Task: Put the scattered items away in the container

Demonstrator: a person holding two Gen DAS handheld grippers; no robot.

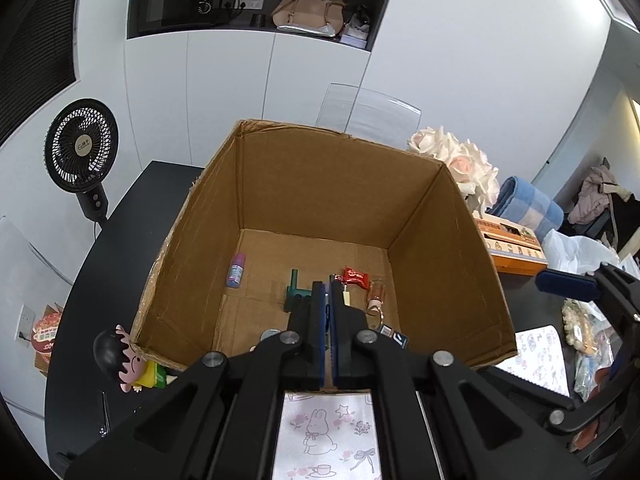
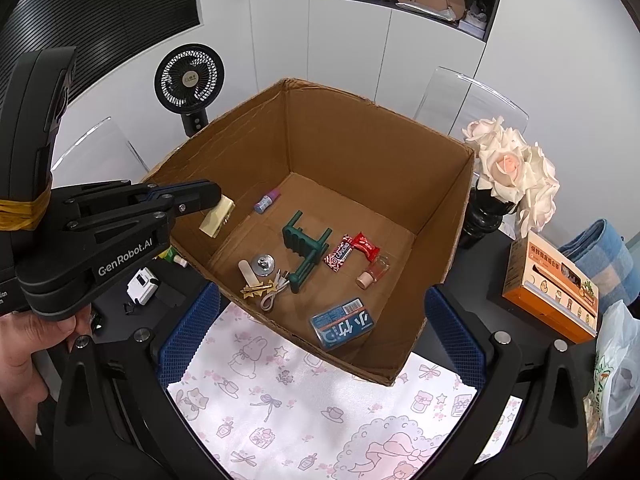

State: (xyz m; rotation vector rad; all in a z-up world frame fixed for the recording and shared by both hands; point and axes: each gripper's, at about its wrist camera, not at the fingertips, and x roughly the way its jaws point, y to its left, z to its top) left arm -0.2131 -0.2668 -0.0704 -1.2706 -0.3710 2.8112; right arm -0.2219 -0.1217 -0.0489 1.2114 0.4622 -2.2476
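An open cardboard box (image 2: 360,152) stands on a black table (image 1: 132,208), its near edge resting on a pink-printed cloth (image 2: 304,404). The left gripper (image 2: 214,194) reaches over the box's left wall with its jaws pressed together on a small yellow packet (image 2: 218,216), which hangs in the air inside the box, above the floor. In the left wrist view the two blue pads (image 1: 320,320) sit almost touching, with only a thin sliver between them.

The right gripper (image 2: 320,312) hovers in front of the box with its blue fingers (image 2: 188,332) spread wide and nothing between them.

On the box floor lie a small purple-capped bottle (image 2: 267,201), a dark green rack (image 2: 306,248), a Capucino bar (image 2: 338,258) touching a red candy wrapper (image 2: 364,246), a little pink bottle (image 2: 374,272), a blue card pack (image 2: 342,322), a white cable (image 2: 274,292), gold star clips (image 2: 254,290), a pale tube (image 2: 248,272) and a round metal piece (image 2: 263,263).

Outside the box, a cartoon figurine (image 1: 128,364) lies beside its left corner, and a small white device (image 2: 142,280) rests on the table near it. A vase of pale roses (image 2: 512,168) and an orange carton (image 2: 552,284) stand to the right.
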